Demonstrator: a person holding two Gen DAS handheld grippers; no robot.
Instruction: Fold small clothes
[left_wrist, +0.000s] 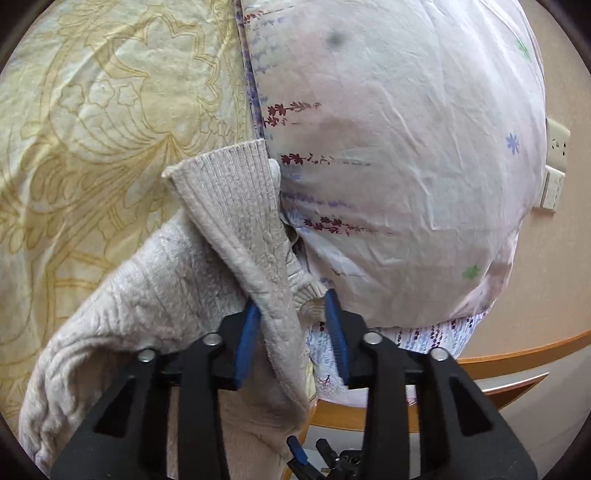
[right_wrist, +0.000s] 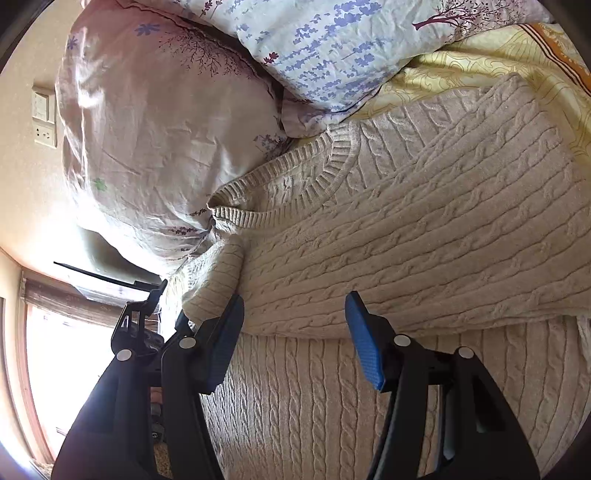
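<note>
Clearly no container shows; the cream cable-knit sweater (right_wrist: 424, 229) lies folded on the yellow bedsheet (right_wrist: 480, 62), its collar touching the pink pillow (right_wrist: 147, 129). Its lower part is cut off by the frame. A sleeve fold runs between the left gripper (left_wrist: 291, 336) pads, slightly apart, unpressed. The right gripper (right_wrist: 295, 343) stands apart over the knit.

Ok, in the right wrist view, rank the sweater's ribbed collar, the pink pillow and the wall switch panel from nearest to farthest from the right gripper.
1. The ribbed collar of the sweater, up the middle, ahead of the right gripper.
2. The pink pillow, upper left, just beyond the collar.
3. The wall switch panel, far left, on the wall behind the pillow.
</note>
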